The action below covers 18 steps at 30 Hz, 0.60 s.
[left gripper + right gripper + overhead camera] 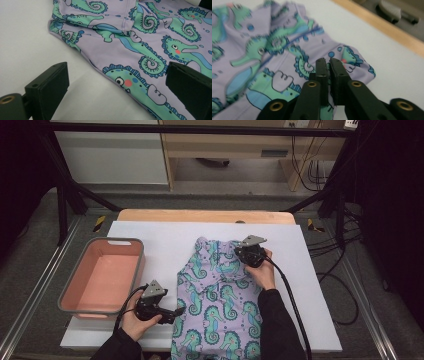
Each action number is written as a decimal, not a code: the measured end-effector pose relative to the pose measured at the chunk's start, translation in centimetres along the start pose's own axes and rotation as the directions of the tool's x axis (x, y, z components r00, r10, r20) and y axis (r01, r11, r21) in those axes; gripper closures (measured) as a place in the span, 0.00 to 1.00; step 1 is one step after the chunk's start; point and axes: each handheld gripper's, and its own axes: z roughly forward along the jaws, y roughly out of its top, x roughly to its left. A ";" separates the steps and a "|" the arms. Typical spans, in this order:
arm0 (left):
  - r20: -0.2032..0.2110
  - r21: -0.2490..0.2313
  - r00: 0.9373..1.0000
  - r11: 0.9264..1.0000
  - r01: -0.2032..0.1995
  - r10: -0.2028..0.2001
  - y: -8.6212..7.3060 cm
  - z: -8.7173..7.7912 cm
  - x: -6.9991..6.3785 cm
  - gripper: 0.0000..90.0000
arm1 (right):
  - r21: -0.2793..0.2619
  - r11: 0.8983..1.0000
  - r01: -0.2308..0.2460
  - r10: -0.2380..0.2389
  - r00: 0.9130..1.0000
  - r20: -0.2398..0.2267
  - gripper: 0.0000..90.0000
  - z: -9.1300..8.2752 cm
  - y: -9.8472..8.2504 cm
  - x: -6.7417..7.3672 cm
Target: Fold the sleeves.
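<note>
Seahorse-print garment point(220, 300) lay flat on the white board point(310, 285), right of the pink bin point(102, 275).

Right gripper point(329, 65) sat at the garment's upper right corner — its jaws drawn nearly together, a fold of purple cloth pinched between them. Left gripper point(117, 82) hovered at the garment's left edge, jaws spread wide, one over bare board — one over the print.
</note>
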 end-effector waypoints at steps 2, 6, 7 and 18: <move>0.002 0.000 1.000 1.000 0.001 -0.001 0.0 0.0 0.0 0.05 | 0.040 0.999 -0.013 0.013 1.000 0.014 0.84 0.6 -0.5 -0.1; 0.012 0.010 1.000 1.000 0.004 -0.004 0.0 0.0 -0.1 0.04 | 0.015 0.996 -0.093 0.092 0.995 0.025 0.61 -0.6 -0.5 -0.4; 0.013 0.013 1.000 1.000 -0.001 0.001 0.1 0.0 -0.1 0.04 | 0.007 0.995 -0.095 0.095 0.995 0.023 0.59 -1.2 -0.3 -0.5; 0.048 0.025 0.999 1.000 -0.004 0.003 0.5 -0.1 -0.8 0.02 | -0.048 0.977 -0.206 0.203 0.977 -0.060 0.28 -7.5 -0.7 0.8</move>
